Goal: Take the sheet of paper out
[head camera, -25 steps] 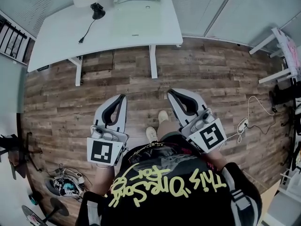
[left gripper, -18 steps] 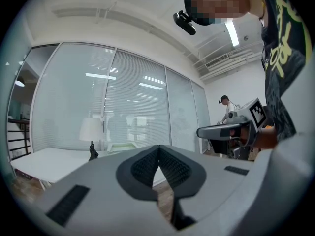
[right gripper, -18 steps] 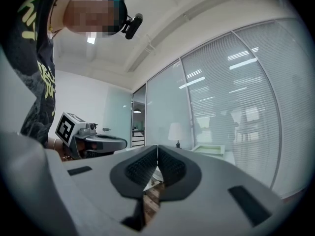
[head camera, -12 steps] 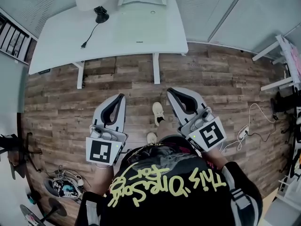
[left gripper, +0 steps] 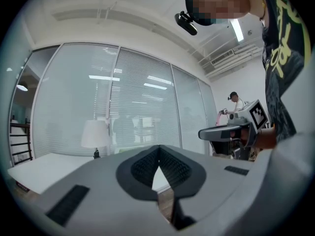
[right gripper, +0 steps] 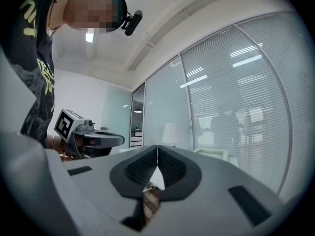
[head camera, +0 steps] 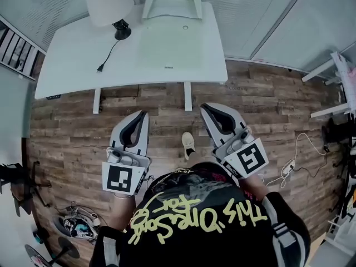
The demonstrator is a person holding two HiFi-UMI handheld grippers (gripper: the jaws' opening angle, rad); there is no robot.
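Observation:
A white desk (head camera: 72, 54) stands ahead across the wooden floor. On it lie a pale green rectangular sheet or mat (head camera: 161, 46) and, at the far edge, a white tray-like box (head camera: 171, 5); which of them holds the paper I cannot tell. My left gripper (head camera: 143, 115) and right gripper (head camera: 204, 108) are held level above the floor, short of the desk, both shut and empty. The left gripper's jaws (left gripper: 158, 149) meet at the tip, and so do the right gripper's jaws (right gripper: 157, 149). Each gripper view shows the other gripper (left gripper: 231, 132) (right gripper: 91, 139) to its side.
A white table lamp (head camera: 109, 7) with a loose plug cable (head camera: 108, 52) stands on the desk's left part. A power strip with a cord (head camera: 286, 168) lies on the floor at right, a chair base (head camera: 72, 218) at lower left. Glass walls with blinds stand behind the desk.
The person has stepped forward, so the desk shows lower and fuller in the head view. Both grippers came along with the person, still shut and side by side.

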